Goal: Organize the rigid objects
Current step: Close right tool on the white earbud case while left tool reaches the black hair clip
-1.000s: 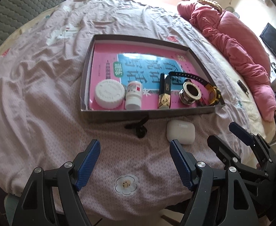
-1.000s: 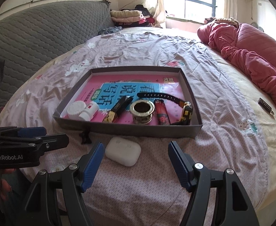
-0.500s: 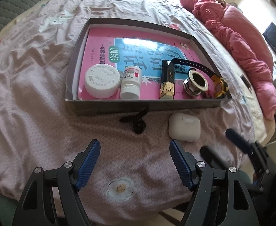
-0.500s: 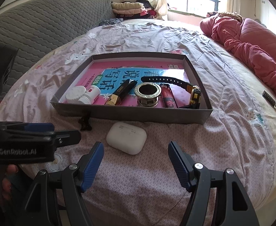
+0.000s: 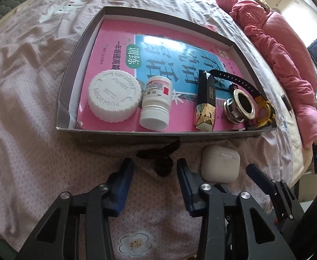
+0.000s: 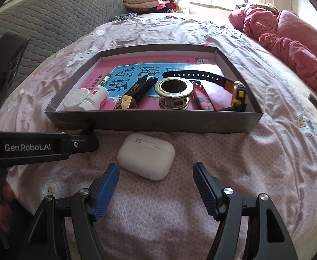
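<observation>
A grey shallow box (image 5: 123,134) (image 6: 149,124) lies on the bed and holds a white cap (image 5: 114,95), a white pill bottle (image 5: 156,105), a black-and-gold stick (image 5: 205,101), a metal ring (image 5: 240,106) (image 6: 174,92) and a black watch (image 5: 245,85). A small black clip (image 5: 161,157) lies on the sheet just before the box. My left gripper (image 5: 155,169) is open, its fingers either side of the clip. A white earbud case (image 5: 220,165) (image 6: 146,155) lies right of it. My right gripper (image 6: 156,175) is open just before the case.
A pink quilt (image 5: 288,49) (image 6: 288,34) is heaped at the right of the bed. A grey padded headboard (image 6: 39,21) stands at the left. A small dark remote (image 6: 316,104) lies on the sheet at the right.
Both grippers have moved forward and down toward the sheet. My left gripper's fingers have narrowed and now flank the black clip. My right gripper has come close to the white case.
</observation>
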